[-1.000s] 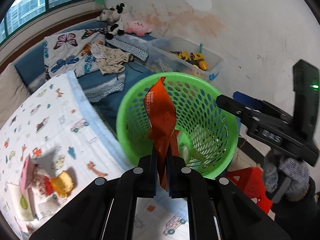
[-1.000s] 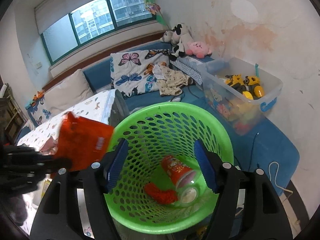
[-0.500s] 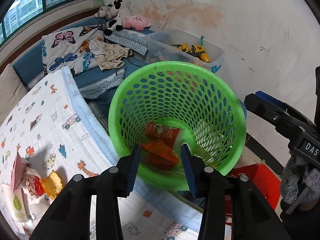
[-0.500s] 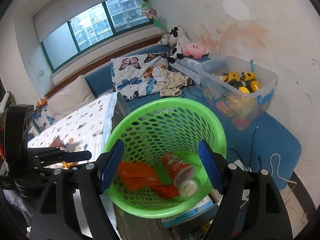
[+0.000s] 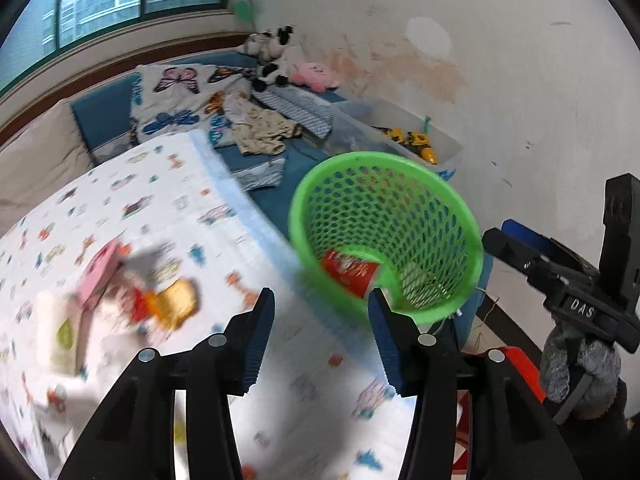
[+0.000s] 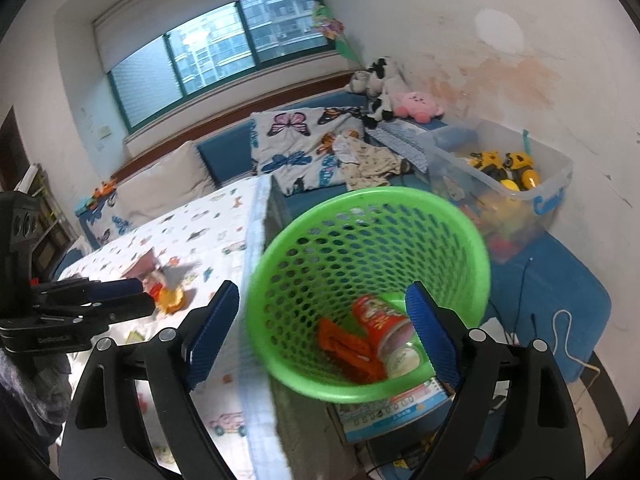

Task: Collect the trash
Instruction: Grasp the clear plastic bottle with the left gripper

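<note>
The right gripper [image 5: 505, 240] body reads "DAS".

A wide window [image 6: 216, 56] with teal frames lets in daylight above a blue bench seat [image 6: 224, 152]. The white wall [image 6: 520, 40] carries pinkish stains. A bed [image 5: 160, 216] wears a cartoon-print sheet.

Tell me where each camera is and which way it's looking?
Left wrist: sits on the left gripper, looking over the bed toward the green basket; its open fingers and the right gripper show.
Right wrist: sits on the right gripper, looking down into the basket; its open fingers and the left gripper show.
Shared: basket, bed, toy bin.
</note>
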`<action>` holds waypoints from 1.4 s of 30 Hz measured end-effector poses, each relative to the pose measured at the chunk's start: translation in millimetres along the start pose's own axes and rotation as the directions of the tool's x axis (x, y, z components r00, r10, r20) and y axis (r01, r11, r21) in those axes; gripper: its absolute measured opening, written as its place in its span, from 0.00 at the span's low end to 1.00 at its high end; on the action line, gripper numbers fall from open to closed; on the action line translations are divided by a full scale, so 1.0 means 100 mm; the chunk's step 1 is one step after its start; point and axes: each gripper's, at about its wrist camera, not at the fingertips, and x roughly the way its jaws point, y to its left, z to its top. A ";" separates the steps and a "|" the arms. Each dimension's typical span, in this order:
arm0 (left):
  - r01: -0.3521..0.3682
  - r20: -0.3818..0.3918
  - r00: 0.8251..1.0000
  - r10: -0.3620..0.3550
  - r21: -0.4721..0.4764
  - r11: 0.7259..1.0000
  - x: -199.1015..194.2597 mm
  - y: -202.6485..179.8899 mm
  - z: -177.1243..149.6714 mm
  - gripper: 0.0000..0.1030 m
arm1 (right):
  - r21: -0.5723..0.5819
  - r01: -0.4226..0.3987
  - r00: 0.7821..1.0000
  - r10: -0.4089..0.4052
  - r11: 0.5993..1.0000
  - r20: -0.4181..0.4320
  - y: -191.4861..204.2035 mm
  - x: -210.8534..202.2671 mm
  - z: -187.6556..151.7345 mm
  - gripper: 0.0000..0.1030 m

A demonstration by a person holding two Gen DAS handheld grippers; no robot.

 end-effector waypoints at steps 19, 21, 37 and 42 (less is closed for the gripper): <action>-0.254 -0.170 0.960 0.221 -0.210 0.944 -0.11 1.22 -0.57 0.53 | -0.061 -0.137 0.990 0.135 0.989 -0.038 0.75 0.16 -0.18 0.84; -0.277 -0.194 0.952 0.237 -0.210 0.938 -0.02 1.28 -0.54 0.54 | -0.064 -0.143 0.989 0.140 0.988 -0.042 0.77 0.17 -0.18 0.84; -0.380 -0.342 0.888 0.308 -0.168 0.910 0.54 1.43 -0.44 0.56 | -0.060 -0.159 0.985 0.154 0.985 -0.084 0.79 0.36 -0.29 0.84; -0.380 -0.341 0.888 0.309 -0.164 0.910 0.59 1.42 -0.42 0.53 | -0.066 -0.163 0.983 0.156 0.985 -0.095 0.81 0.41 -0.29 0.84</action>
